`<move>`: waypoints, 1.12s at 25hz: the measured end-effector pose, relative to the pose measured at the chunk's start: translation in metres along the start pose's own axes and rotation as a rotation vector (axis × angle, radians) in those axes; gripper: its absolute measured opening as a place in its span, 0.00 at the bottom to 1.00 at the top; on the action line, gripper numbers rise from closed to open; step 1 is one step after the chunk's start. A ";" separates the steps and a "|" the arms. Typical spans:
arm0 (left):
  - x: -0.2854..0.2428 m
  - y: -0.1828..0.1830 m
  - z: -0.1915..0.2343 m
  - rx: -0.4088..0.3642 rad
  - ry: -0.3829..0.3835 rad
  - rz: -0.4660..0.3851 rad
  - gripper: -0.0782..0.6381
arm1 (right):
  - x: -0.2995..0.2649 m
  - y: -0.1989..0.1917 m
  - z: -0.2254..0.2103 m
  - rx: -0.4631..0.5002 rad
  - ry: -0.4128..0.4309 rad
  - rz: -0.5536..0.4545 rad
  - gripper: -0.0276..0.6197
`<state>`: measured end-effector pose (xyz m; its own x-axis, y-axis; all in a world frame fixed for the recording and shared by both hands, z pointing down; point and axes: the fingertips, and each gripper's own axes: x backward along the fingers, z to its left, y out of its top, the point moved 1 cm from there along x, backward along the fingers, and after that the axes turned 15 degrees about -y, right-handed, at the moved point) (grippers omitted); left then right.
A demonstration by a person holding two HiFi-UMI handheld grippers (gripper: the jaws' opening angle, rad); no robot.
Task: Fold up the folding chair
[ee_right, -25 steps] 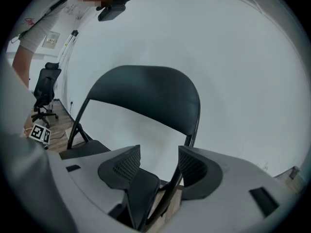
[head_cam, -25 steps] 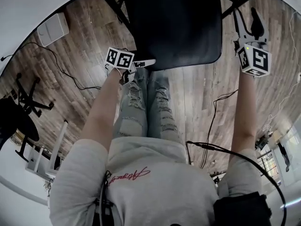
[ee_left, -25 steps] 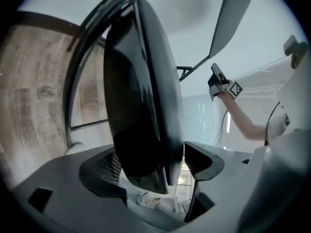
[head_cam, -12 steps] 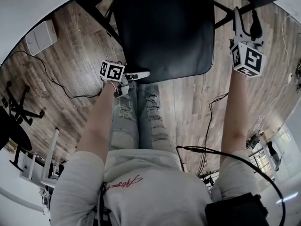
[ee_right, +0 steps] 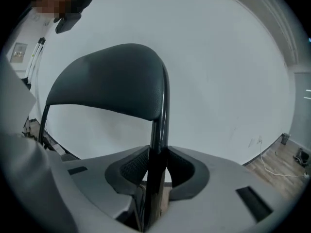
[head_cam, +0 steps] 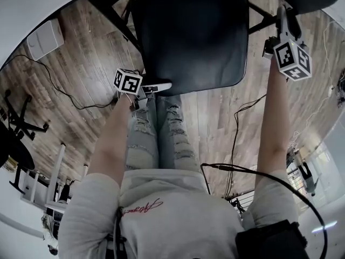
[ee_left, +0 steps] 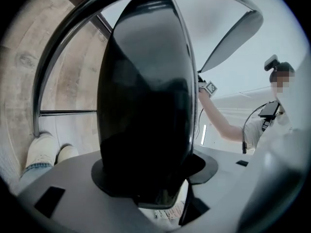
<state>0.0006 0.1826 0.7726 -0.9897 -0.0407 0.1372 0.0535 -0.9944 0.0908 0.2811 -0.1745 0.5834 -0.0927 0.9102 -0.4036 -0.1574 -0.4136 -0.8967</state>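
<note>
The folding chair stands open in front of me, its black seat (head_cam: 191, 36) filling the top middle of the head view. My left gripper (head_cam: 156, 86) is at the seat's front edge; its jaws have just been closing. In the left gripper view the seat cushion (ee_left: 143, 106) sits edge-on between them, and my left gripper (ee_left: 150, 174) is shut on it. My right gripper (head_cam: 282, 15) is at the chair's right side; its jaws have just been closing too. There my right gripper (ee_right: 156, 166) is shut on the black frame tube (ee_right: 159, 130) below the backrest (ee_right: 109, 86).
The person's legs in torn jeans (head_cam: 159, 134) stand just before the seat, with the shoes (ee_left: 41, 147) under it. A white box (head_cam: 40, 39) and cables (head_cam: 70, 99) lie on the wooden floor at the left, another cable (head_cam: 240, 128) at the right. An office chair base (head_cam: 16, 123) is far left.
The right gripper has moved up to the chair's side frame and its jaws have come together on the tube. The left gripper has stayed at the seat's front edge.
</note>
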 end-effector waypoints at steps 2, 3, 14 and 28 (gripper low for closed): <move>-0.004 0.004 -0.013 -0.008 -0.060 -0.008 0.49 | -0.008 0.005 -0.001 0.036 -0.013 0.006 0.21; -0.007 0.009 -0.021 -0.012 -0.092 -0.015 0.47 | -0.015 0.010 -0.001 0.036 -0.020 0.012 0.21; -0.007 0.036 -0.075 0.152 -0.184 -0.103 0.44 | -0.060 0.046 0.015 -0.024 0.030 0.031 0.19; 0.058 0.181 -0.197 0.274 -0.384 -0.774 0.31 | -0.061 0.113 0.029 0.126 0.427 0.093 0.19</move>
<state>-0.0730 -0.0187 0.6028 -0.6527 0.7134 0.2551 -0.5298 -0.6704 0.5195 0.2407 -0.2768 0.5120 0.2977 0.7848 -0.5436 -0.2884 -0.4689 -0.8348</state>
